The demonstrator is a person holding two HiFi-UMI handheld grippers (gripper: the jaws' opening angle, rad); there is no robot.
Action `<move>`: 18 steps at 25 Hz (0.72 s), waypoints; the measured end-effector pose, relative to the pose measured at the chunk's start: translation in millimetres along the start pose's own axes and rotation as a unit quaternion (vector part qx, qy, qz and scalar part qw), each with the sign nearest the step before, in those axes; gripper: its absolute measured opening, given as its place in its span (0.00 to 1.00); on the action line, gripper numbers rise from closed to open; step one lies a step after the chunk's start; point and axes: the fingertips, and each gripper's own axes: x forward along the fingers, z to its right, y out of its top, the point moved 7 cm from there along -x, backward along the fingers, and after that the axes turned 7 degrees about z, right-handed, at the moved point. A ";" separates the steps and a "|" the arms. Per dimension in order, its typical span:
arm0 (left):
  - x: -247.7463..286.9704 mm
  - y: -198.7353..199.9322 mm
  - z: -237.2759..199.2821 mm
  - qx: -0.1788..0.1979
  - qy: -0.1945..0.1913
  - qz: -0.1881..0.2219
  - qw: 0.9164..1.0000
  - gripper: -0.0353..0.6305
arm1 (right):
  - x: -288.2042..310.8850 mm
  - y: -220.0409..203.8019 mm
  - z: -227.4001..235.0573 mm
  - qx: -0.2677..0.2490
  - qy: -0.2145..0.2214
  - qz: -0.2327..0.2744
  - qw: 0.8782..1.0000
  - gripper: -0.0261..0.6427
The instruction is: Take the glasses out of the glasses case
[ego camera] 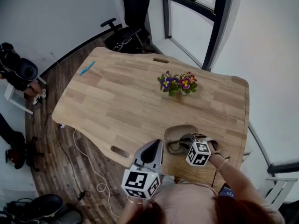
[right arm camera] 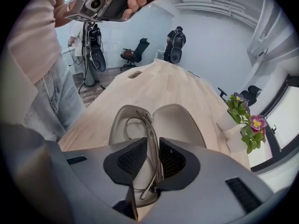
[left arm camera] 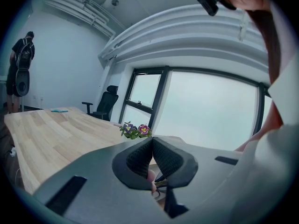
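An open beige glasses case [ego camera: 180,131] lies near the front edge of the wooden table [ego camera: 117,101]. In the right gripper view its two halves [right arm camera: 180,120] spread open just beyond the jaws. Thin-framed glasses [right arm camera: 148,127] sit folded between the jaws of my right gripper [right arm camera: 150,161], which is shut on the frame over the case. From the head view the glasses [ego camera: 176,146] show as a dark loop beside the right gripper [ego camera: 183,143]. My left gripper [ego camera: 152,147] hovers at the table's front edge, left of the case, held off the surface. Its pads [left arm camera: 140,157] meet with nothing between them.
A small pot of purple and pink flowers [ego camera: 177,84] stands mid-table behind the case. A blue object [ego camera: 87,68] lies at the far left corner. An office chair [ego camera: 131,17] stands behind the table, and a person [right arm camera: 176,45] stands beyond its far end. A white cable [ego camera: 86,160] trails on the floor.
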 end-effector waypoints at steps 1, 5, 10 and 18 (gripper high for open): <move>0.2 -0.3 -0.9 0.000 0.001 0.000 1.000 0.05 | 2.2 -0.8 0.8 -0.001 0.002 -0.003 1.000 0.14; 1.0 -0.8 -3.9 -0.001 0.006 -0.001 1.000 0.05 | 9.1 -2.4 4.0 -0.001 0.009 -0.006 1.000 0.14; 1.3 0.2 -6.8 -0.001 0.011 -0.001 1.000 0.05 | 16.3 -1.8 6.5 0.004 0.023 -0.006 1.000 0.13; 2.4 -2.2 -8.2 -0.001 0.014 -0.004 1.000 0.05 | 19.0 -1.8 7.9 -0.001 0.050 0.001 0.999 0.08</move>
